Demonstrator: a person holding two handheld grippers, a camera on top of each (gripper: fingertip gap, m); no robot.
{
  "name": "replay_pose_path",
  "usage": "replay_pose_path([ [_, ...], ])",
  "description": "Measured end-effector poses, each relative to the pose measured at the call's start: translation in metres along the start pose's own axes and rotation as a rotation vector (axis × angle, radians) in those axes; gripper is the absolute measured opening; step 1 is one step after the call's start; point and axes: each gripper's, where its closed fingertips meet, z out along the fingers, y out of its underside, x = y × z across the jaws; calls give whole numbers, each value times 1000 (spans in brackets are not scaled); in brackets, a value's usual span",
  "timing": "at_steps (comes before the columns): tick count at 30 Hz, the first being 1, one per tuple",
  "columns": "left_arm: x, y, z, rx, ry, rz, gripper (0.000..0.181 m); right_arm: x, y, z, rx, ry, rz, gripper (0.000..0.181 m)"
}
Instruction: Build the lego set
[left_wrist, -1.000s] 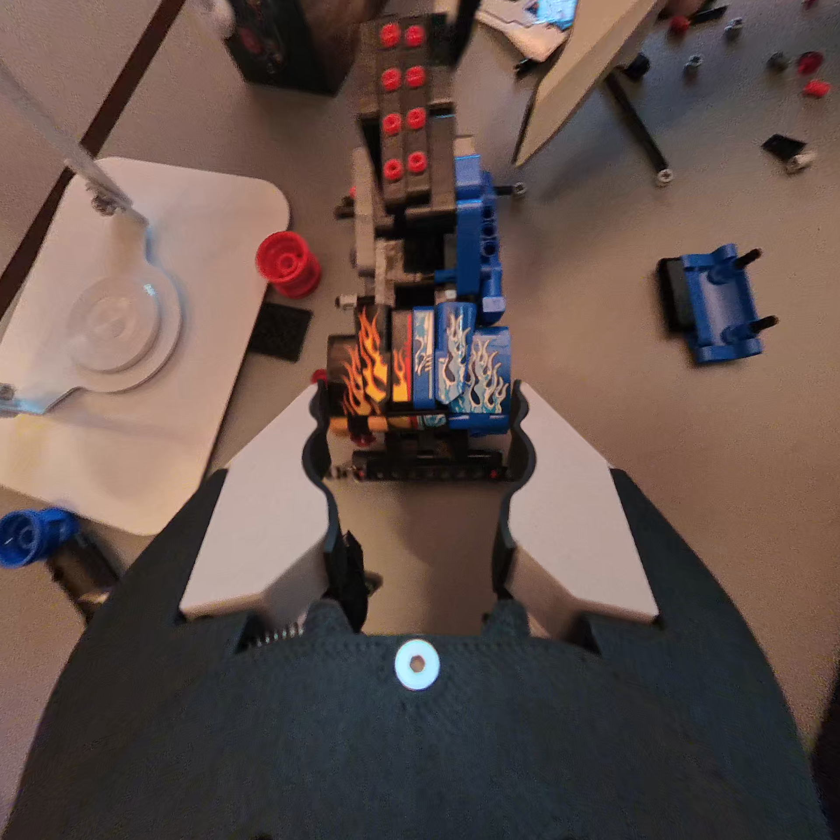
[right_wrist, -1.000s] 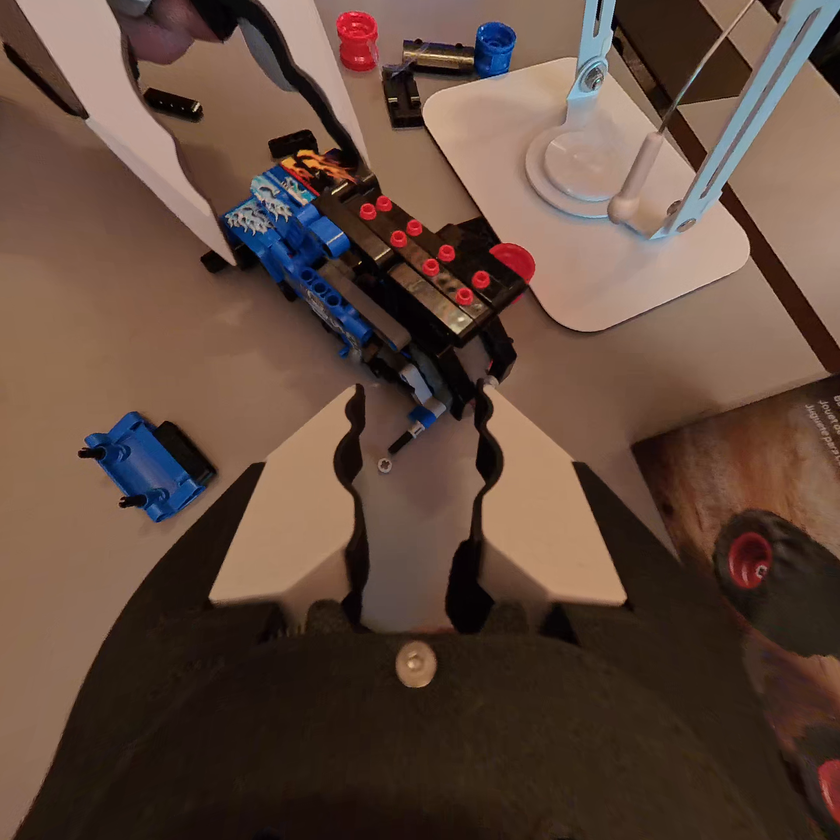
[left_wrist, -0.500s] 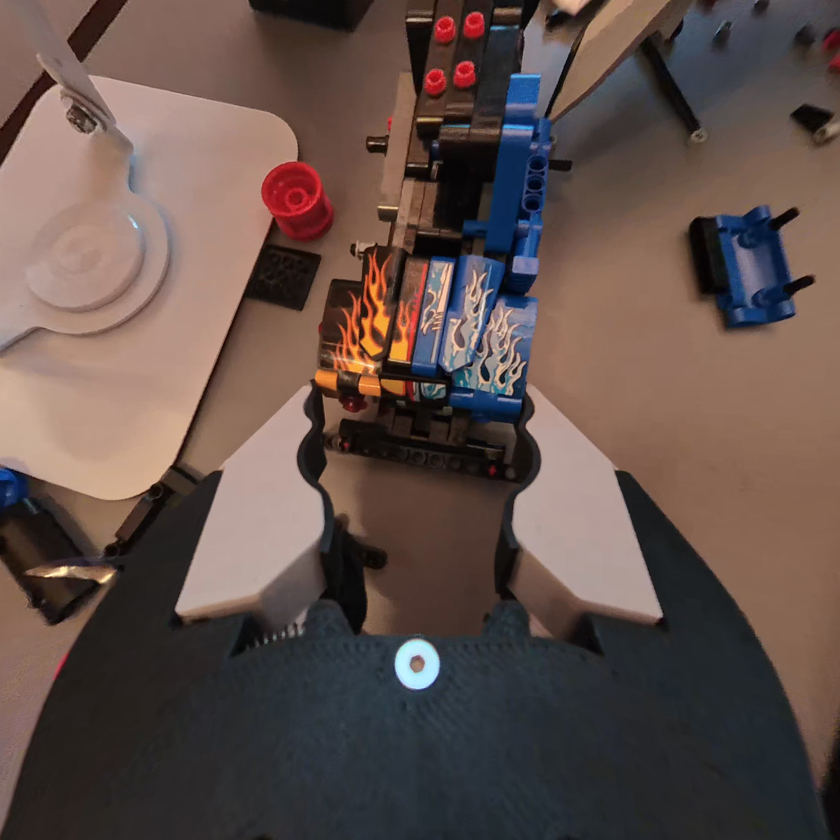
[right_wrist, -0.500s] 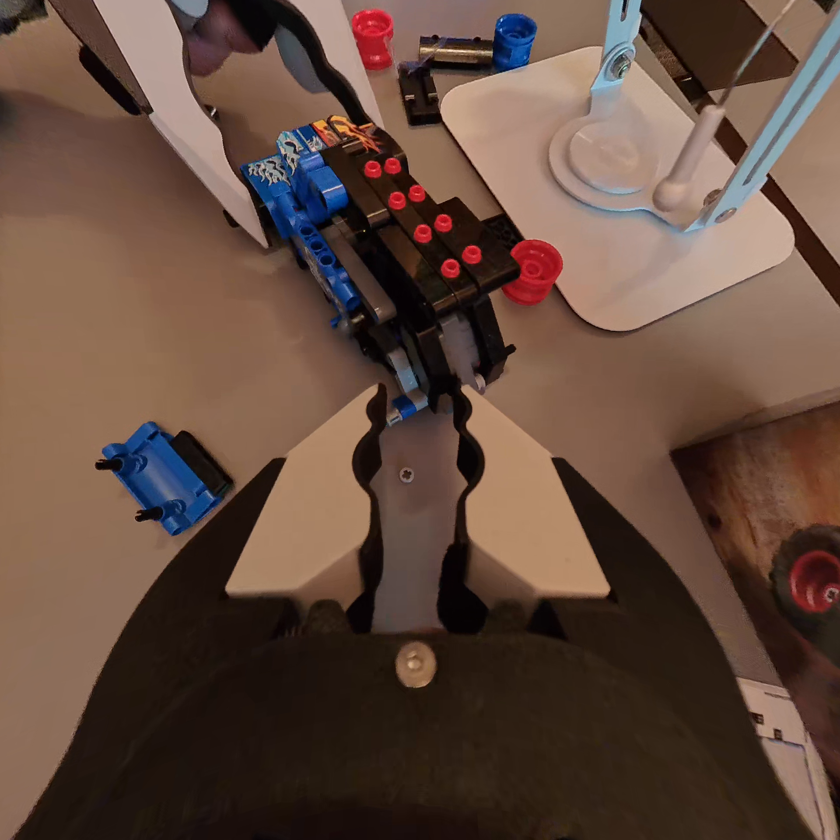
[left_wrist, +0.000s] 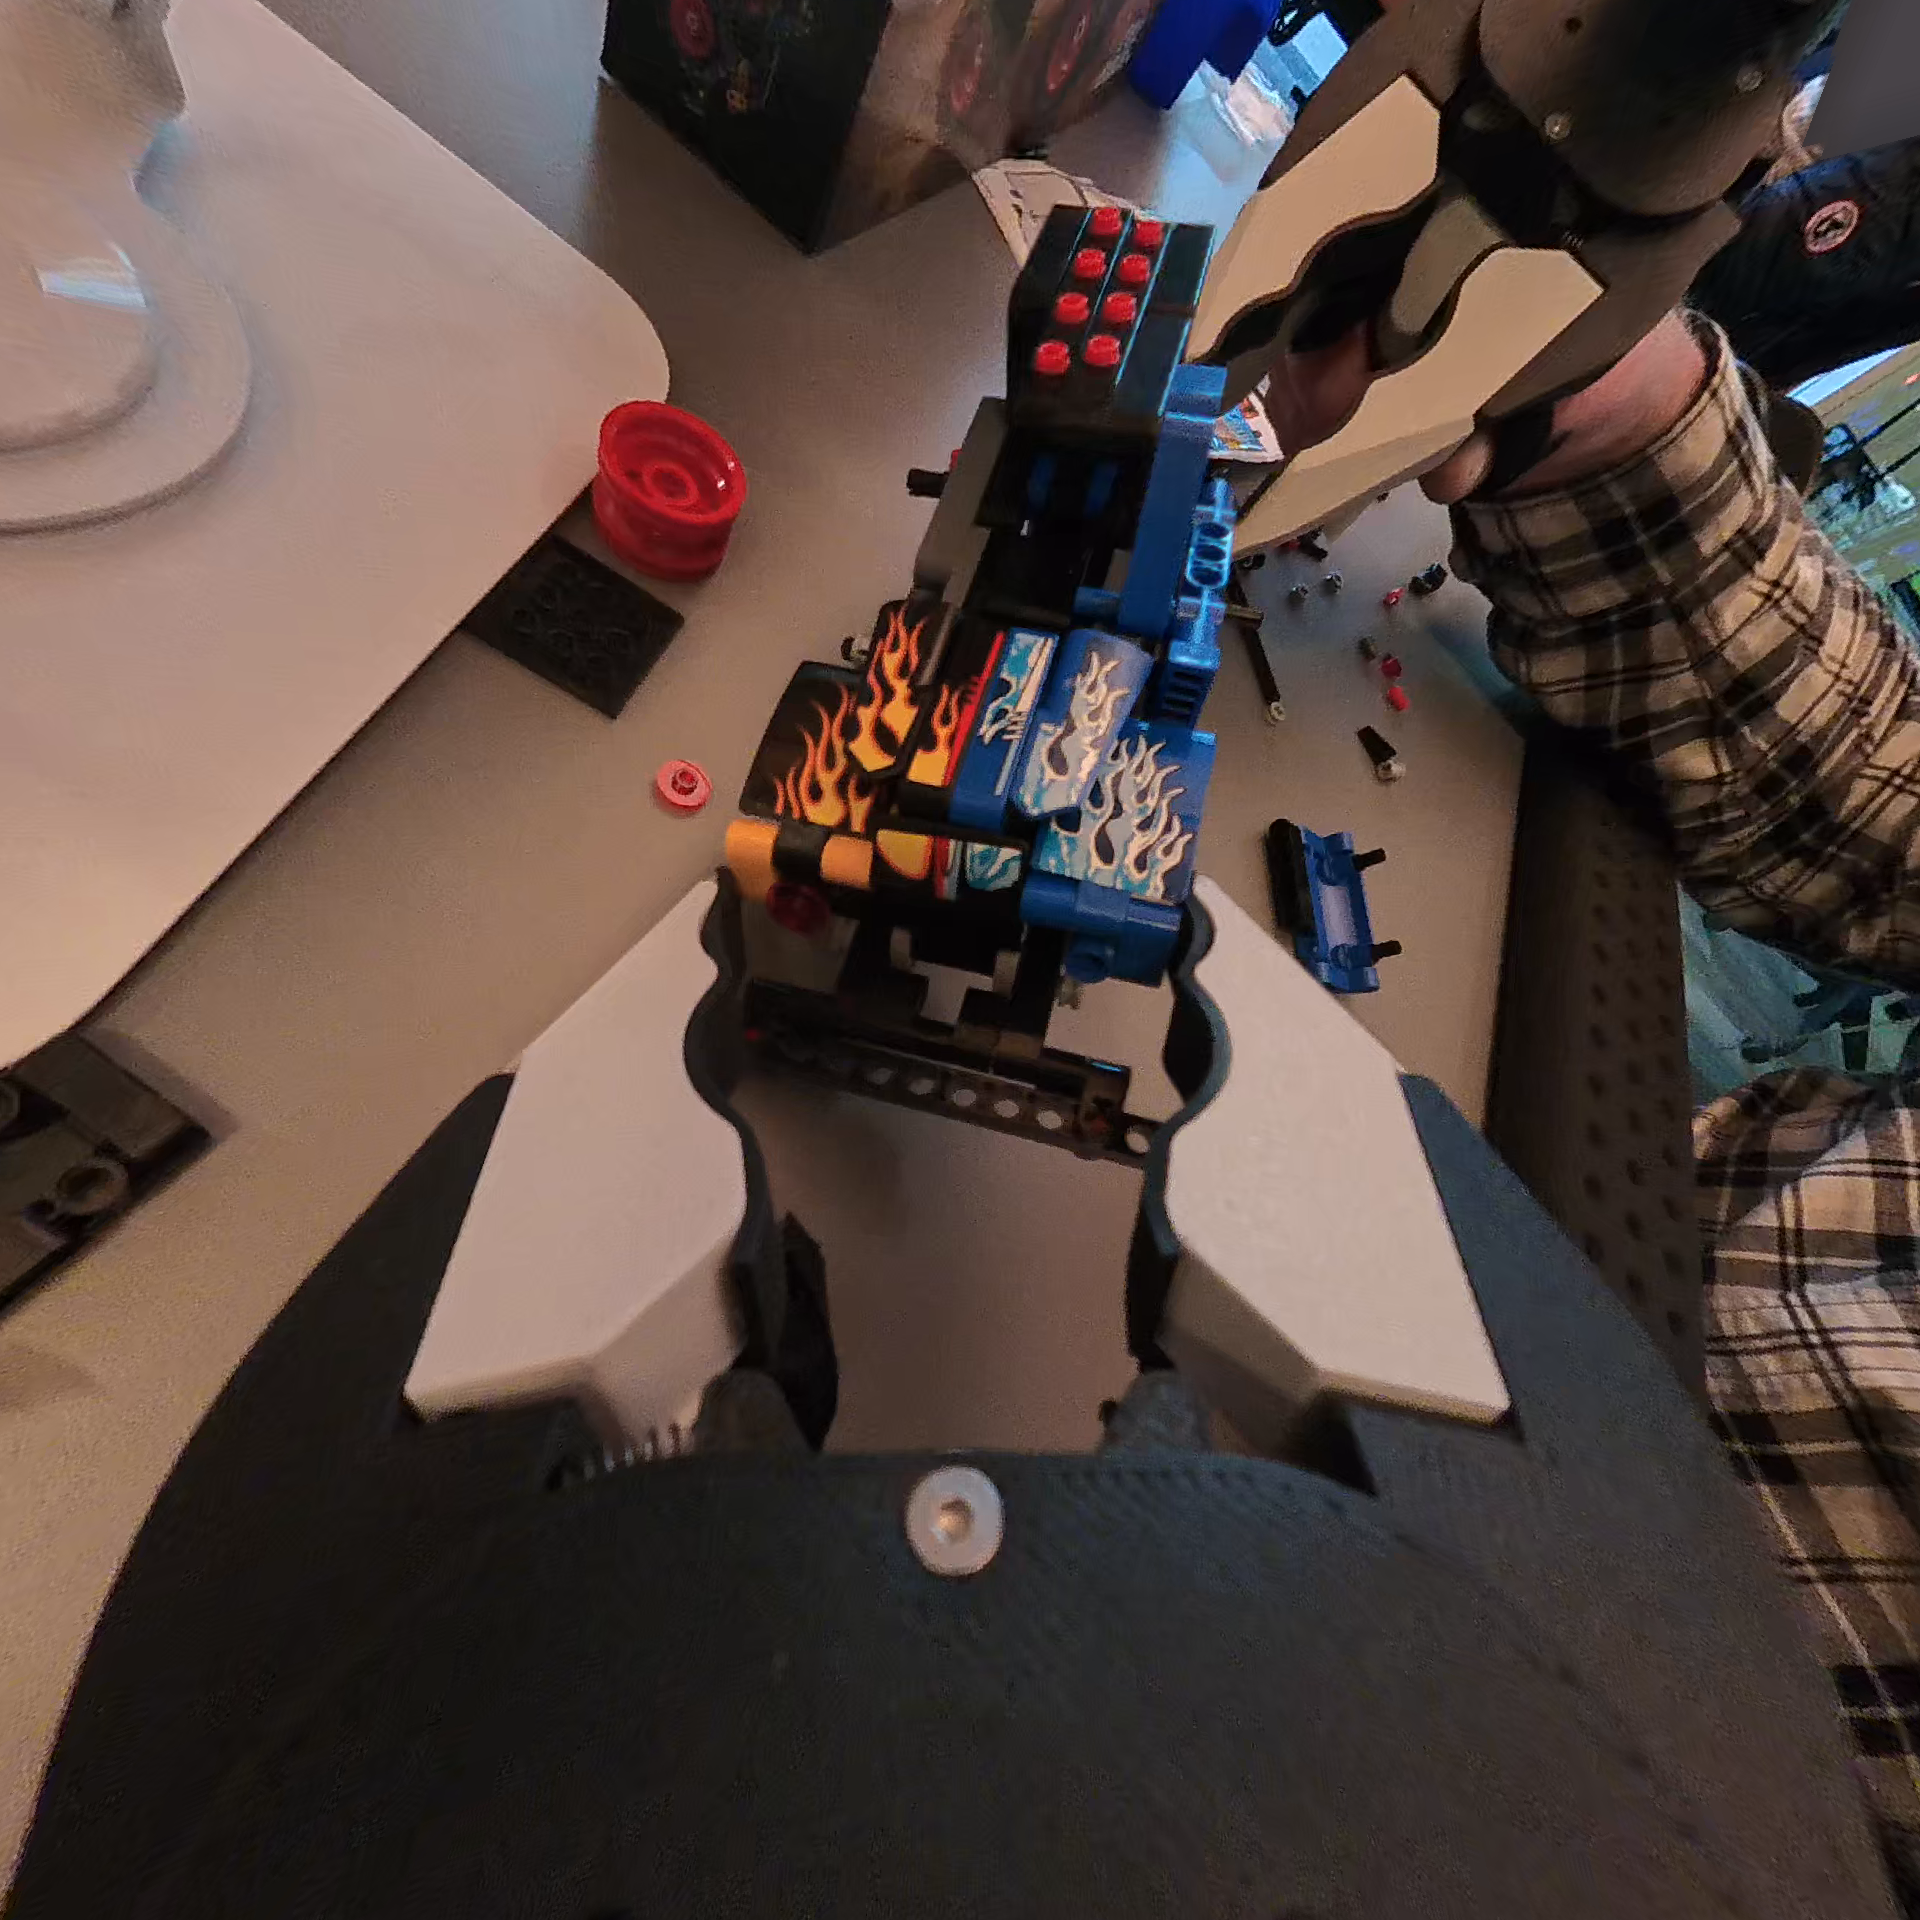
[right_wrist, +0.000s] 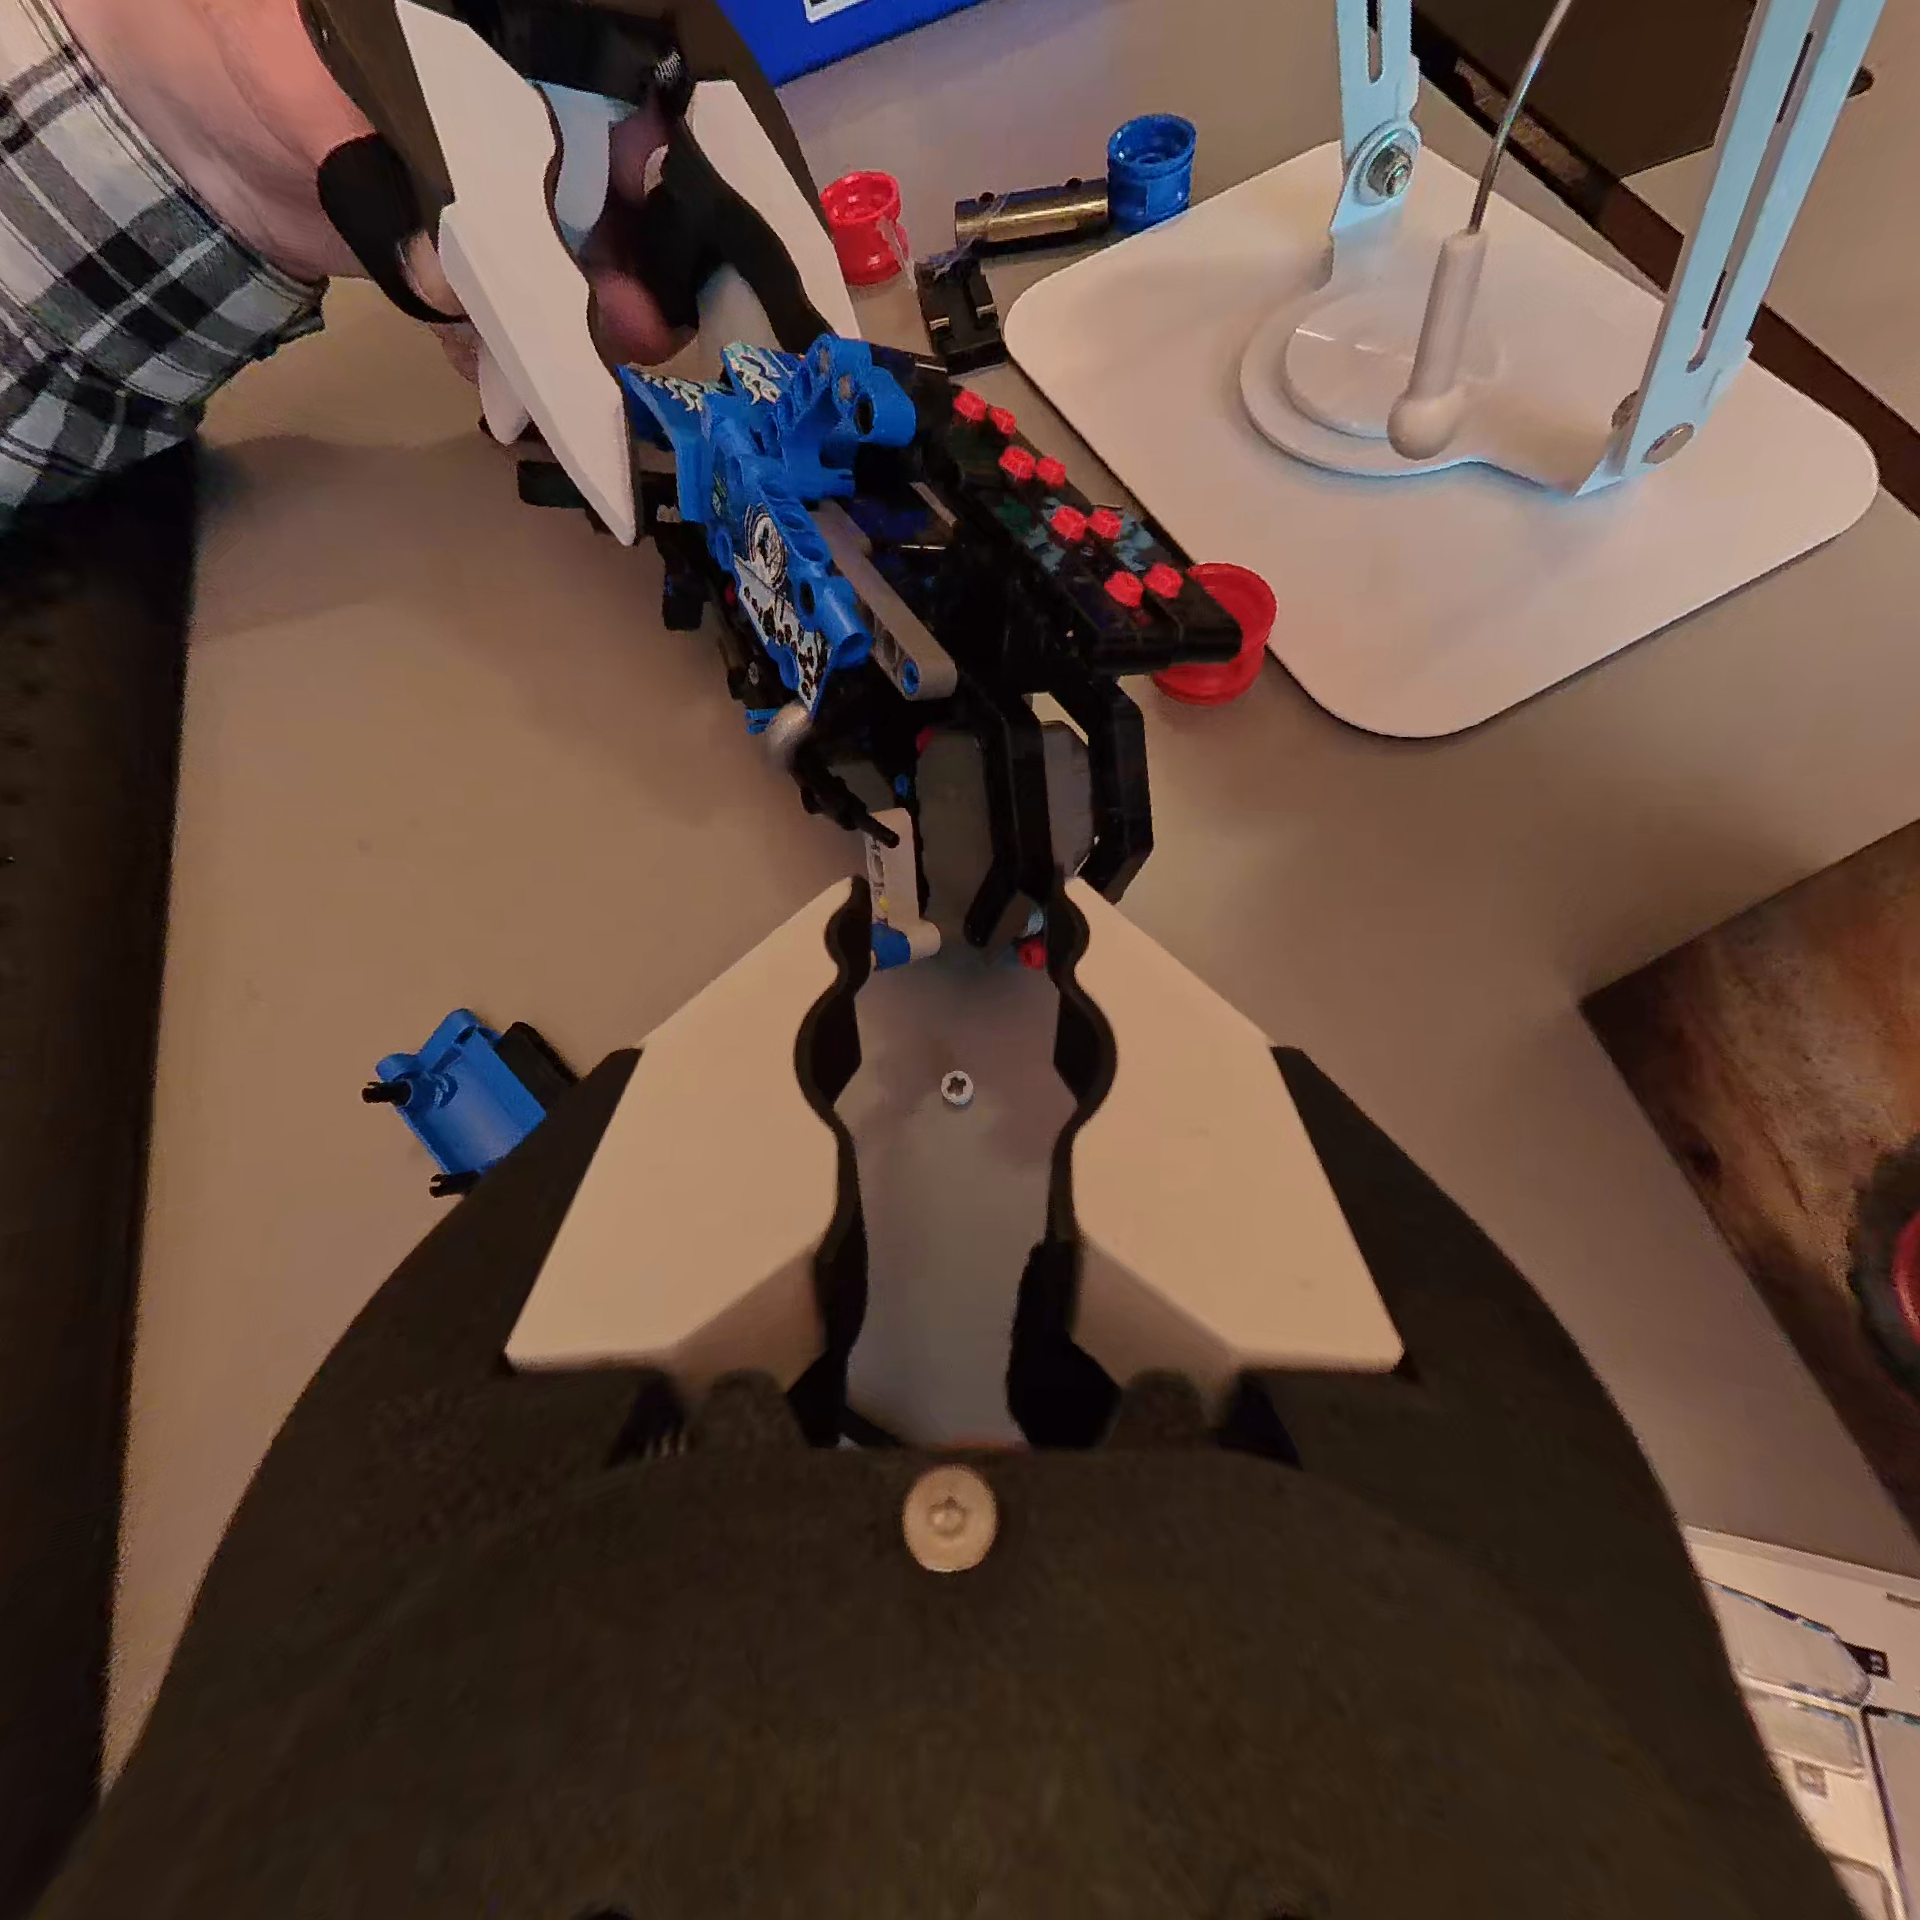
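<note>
The lego truck (left_wrist: 1039, 727) is a black and blue body with flame stickers on its hood and red studs on its roof. My left gripper (left_wrist: 956, 925) is shut on the truck's front end, one finger on each side below the hood. The truck hangs tilted above the table. In the right wrist view the truck (right_wrist: 935, 582) runs away from me. My right gripper (right_wrist: 961, 914) is shut on its grey and black rear end. The right gripper also shows in the left wrist view (left_wrist: 1351, 312), and the left gripper in the right wrist view (right_wrist: 623, 312).
A red wheel hub (left_wrist: 670, 488) and a black plate (left_wrist: 571, 623) lie by the white lamp base (left_wrist: 312, 468). A blue sub-assembly (left_wrist: 1333, 909) lies right of the truck, with small loose parts (left_wrist: 1382, 665) beyond. A tiny grey bush (right_wrist: 956, 1088) and a booklet (right_wrist: 1766, 1143) lie nearby.
The truck has gone from lying on the table to hanging tilted between both grippers. My right gripper's fingers have narrowed onto its rear end.
</note>
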Motion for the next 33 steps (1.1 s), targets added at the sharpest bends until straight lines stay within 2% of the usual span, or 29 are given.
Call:
replay_pose_path([
  [5, -2, -1, -2, 21, -1, -27, 79, 2, 0, 0, 14, -4, 18, 29],
  [12, -9, -10, -6, 92, 29, -133, 79, 11, -6, -4, 57, 51, 11, 38],
  [16, -13, -11, -7, 115, 24, -167, 78, 7, -3, 2, 38, 41, -3, 54],
  [19, -16, -12, -8, 126, 26, -188, 64, 1, -4, 6, 35, 27, -35, 65],
  [23, -17, -14, -7, 138, 24, -200, 64, -4, -4, 11, 14, 48, -74, 77],
  [26, -17, -14, -7, 140, 21, -203, 64, 0, -6, 12, 21, 76, -75, 75],
  [28, -17, -16, -6, 147, 18, -208, 64, 4, -11, 8, 59, 90, -60, 64],
  [33, -18, -20, -4, 170, 22, -241, 64, 11, -17, 1, 62, 189, -129, 73],
])
